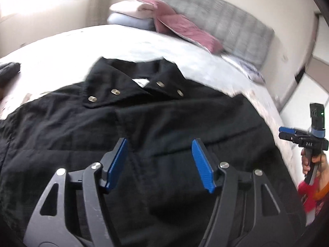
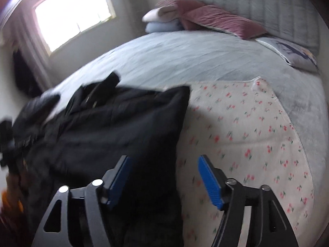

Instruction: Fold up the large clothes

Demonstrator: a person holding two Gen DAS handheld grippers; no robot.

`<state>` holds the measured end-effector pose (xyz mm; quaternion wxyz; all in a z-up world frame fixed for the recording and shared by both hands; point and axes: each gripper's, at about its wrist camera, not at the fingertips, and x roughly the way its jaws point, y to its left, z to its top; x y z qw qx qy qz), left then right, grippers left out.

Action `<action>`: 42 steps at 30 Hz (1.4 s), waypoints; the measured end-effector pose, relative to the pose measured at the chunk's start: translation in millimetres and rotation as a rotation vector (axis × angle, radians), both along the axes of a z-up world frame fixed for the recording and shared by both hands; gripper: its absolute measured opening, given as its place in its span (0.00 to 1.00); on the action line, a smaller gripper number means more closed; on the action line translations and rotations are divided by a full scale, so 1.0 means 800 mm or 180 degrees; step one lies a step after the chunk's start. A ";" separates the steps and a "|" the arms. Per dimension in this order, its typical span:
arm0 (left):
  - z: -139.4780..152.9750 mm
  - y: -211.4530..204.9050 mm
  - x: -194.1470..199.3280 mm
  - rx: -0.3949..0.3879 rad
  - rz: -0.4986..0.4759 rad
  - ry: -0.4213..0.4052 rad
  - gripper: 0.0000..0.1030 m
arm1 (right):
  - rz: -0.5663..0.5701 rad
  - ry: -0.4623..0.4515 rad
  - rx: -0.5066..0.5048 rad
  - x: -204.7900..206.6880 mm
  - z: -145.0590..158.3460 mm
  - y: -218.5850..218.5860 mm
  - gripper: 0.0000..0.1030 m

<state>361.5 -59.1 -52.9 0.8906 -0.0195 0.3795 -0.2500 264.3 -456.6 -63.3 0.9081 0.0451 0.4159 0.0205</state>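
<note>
Jacket [image 1: 144, 127] lies spread, collar up, on the bed [image 1: 127, 47], its right side already turned in. My left gripper [image 1: 159, 162] and right gripper [image 2: 164, 179] both hang over it with jaws apart, holding nothing. Between folds, I judge; next I must pinch an edge cleanly.

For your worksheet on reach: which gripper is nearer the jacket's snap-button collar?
Left. The left gripper hangs open over the jacket below its collar; the right gripper is open at the jacket's side edge.
</note>
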 end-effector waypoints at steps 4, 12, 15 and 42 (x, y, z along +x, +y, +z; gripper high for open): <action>-0.027 -0.028 0.001 0.0064 -0.0266 0.0189 0.66 | 0.0240 0.0241 -0.0588 0.007 -0.035 0.040 0.70; -0.055 -0.040 -0.014 0.0426 -0.0374 0.0167 0.68 | -0.0271 0.0361 -0.0194 0.011 -0.070 -0.018 0.56; -0.043 -0.033 -0.028 0.0539 -0.0403 0.0144 0.68 | -0.0285 0.0460 -0.0494 -0.005 -0.058 0.000 0.57; 0.076 0.427 -0.112 -0.0266 0.2629 0.0306 0.98 | 0.0010 0.0006 -0.0100 -0.090 0.108 0.252 0.86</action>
